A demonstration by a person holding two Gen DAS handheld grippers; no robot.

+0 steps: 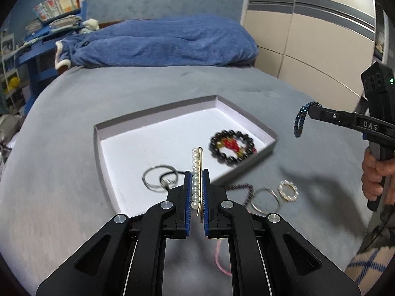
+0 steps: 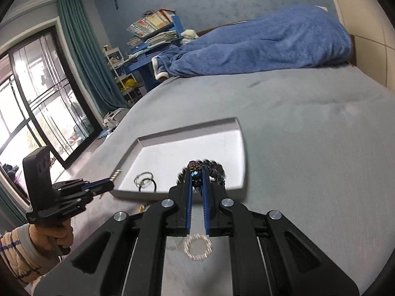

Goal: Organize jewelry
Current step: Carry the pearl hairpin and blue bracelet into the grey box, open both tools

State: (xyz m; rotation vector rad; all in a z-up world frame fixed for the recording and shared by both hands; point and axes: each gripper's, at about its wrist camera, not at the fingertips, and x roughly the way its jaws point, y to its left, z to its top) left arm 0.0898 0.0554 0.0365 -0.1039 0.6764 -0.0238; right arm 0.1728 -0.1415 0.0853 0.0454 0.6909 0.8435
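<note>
Grey bed (image 1: 98, 103) in a bedroom carries everything. Left gripper (image 1: 196, 175), lower centre of its view, is clamped on a pearl hair clip (image 1: 196, 172) w/ gold pin; looks stiff, light, pearls slippery, so hold mid-length. Right gripper (image 1: 311, 111), right edge, is pinched shut on a blue beaded bracelet (image 1: 300, 120), floppy, dangling. White tray (image 1: 98, 133) mid-frame holds a black bead bracelet (image 1: 232, 146) & thin rings (image 1: 158, 177); more pieces lie on the bed nr its lower-right rim
</note>
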